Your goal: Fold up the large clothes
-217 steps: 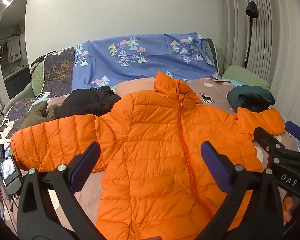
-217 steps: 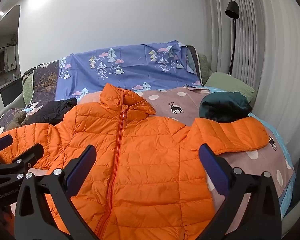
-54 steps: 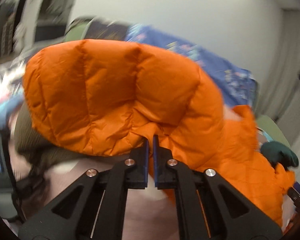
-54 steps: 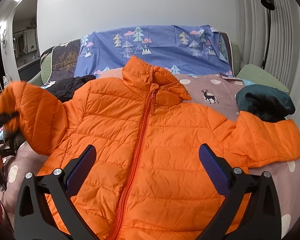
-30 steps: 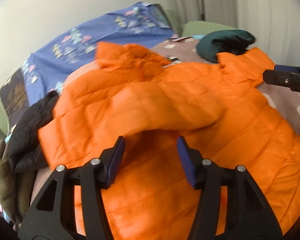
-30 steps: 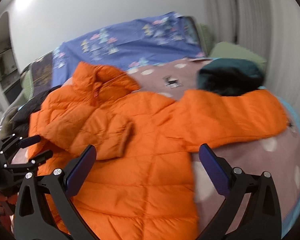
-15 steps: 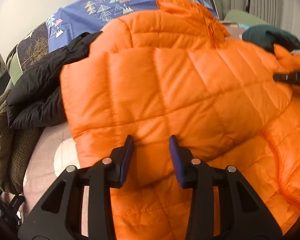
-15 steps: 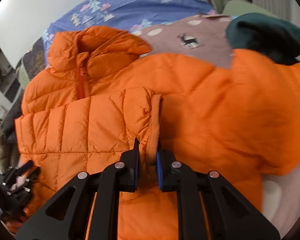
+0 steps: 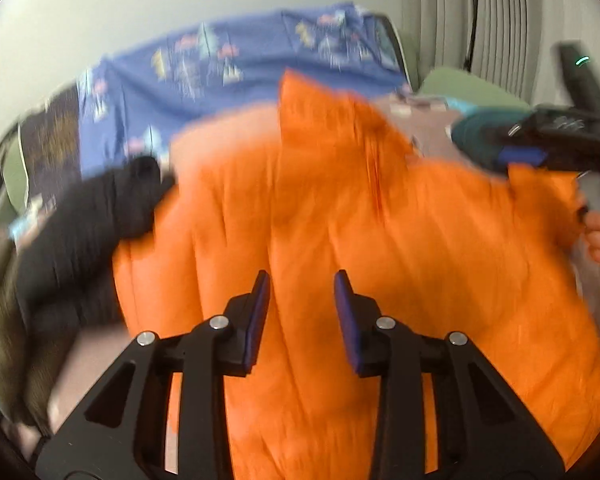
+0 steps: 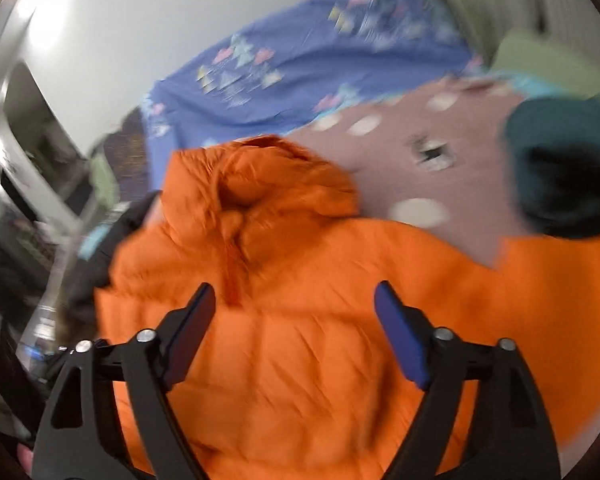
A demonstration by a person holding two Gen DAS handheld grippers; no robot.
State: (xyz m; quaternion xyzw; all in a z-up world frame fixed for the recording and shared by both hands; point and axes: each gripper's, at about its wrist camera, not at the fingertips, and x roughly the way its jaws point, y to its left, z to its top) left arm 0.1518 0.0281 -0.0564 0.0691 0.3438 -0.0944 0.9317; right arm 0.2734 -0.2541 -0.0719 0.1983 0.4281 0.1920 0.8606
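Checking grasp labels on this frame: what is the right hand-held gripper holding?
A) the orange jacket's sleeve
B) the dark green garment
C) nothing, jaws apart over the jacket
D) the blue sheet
C. In the right wrist view the right hand-held gripper has just opened: its jaws stand wide apart above the orange jacket, with no fabric pinched between the pads.

Both views heavily motion-blurred; fisheye w/ dark vignette at corners, straight lines bowed near edges. Indoor light, fairly bright, soft, no hard shadows. Right wrist view: glare spots (image 10: 40,4) at upper left, smeared into streaks. Orange jacket (image 9: 340,216) quilting smeared, bed sheet (image 10: 300,52) print unreadable. Only the gripper fingers (image 9: 256,312) close to lens stay sharp. Colours slightly oversaturated.
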